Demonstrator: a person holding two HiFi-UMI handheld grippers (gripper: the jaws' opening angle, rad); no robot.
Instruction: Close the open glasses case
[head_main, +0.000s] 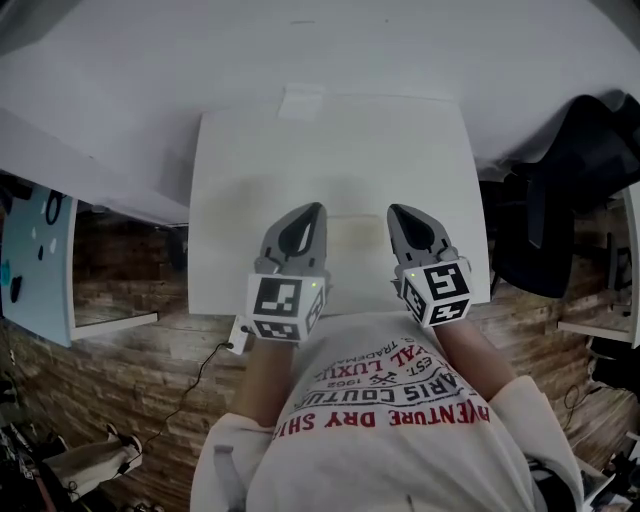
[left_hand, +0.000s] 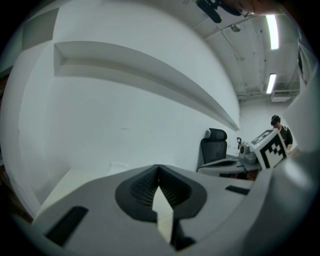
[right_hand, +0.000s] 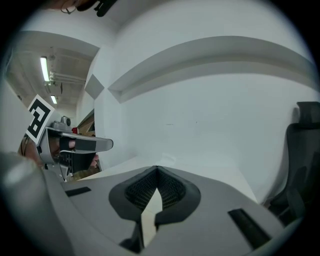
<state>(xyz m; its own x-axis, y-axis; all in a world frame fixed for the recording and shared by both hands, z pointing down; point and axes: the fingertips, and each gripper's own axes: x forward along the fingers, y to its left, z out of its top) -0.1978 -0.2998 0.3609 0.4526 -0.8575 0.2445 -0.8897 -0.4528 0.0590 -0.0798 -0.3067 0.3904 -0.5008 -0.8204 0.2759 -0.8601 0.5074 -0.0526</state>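
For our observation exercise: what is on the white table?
On the white table, only a faint pale patch at the far edge. Left gripper and right gripper hide its near part.

Person's shirt (head_main: 390, 400), 6 o'clock in the head view: inverted print, partly legible: "TRADEMAR", "EST. 1962", "ARIS COUTUR", "VENTURE DRY SHI".

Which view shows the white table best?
Head view: it looks down on nearly the whole table top. The left gripper view catches only a low strip of it beyond its jaws, and the right gripper view likewise.
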